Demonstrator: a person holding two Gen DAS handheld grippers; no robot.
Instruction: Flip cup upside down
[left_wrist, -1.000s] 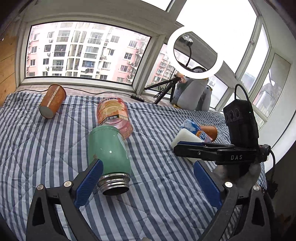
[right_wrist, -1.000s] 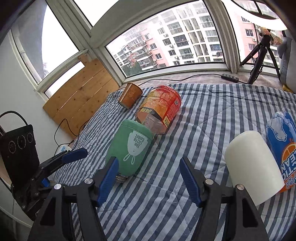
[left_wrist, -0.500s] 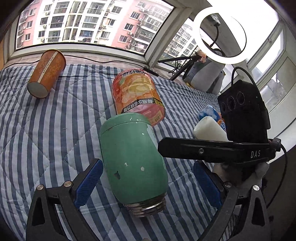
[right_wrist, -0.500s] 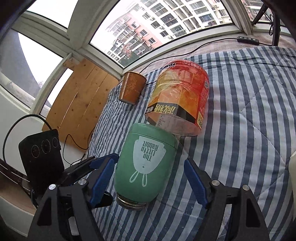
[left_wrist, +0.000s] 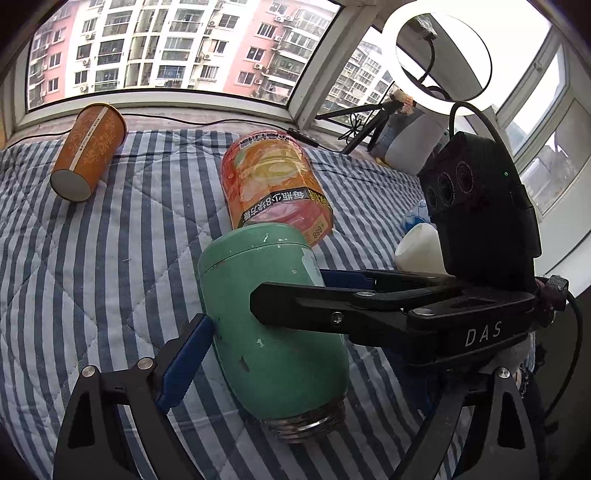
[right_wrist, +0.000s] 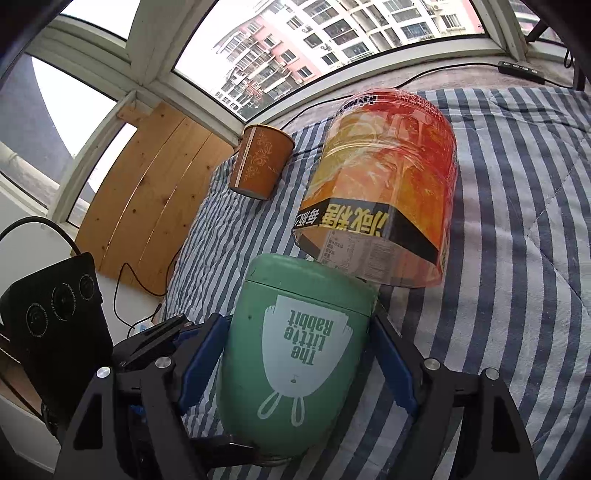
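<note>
Closing in over the last second, both tools now bracket the green cup (right_wrist: 295, 354), which lies on its side on the striped bed (left_wrist: 92, 258) against the orange bottle (left_wrist: 273, 192). Right tool (right_wrist: 295, 365) pads touch its flanks; left tool (left_wrist: 266, 354) stands open, so lifting seems imminent.

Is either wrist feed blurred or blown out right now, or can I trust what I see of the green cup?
Left wrist view: sharp on the green cup; the ring light and sky are blown out, edges bend from fisheye. Right wrist view: the cup's print reads clearly; the orange jar shows glare streaks; windows overexposed.
</note>
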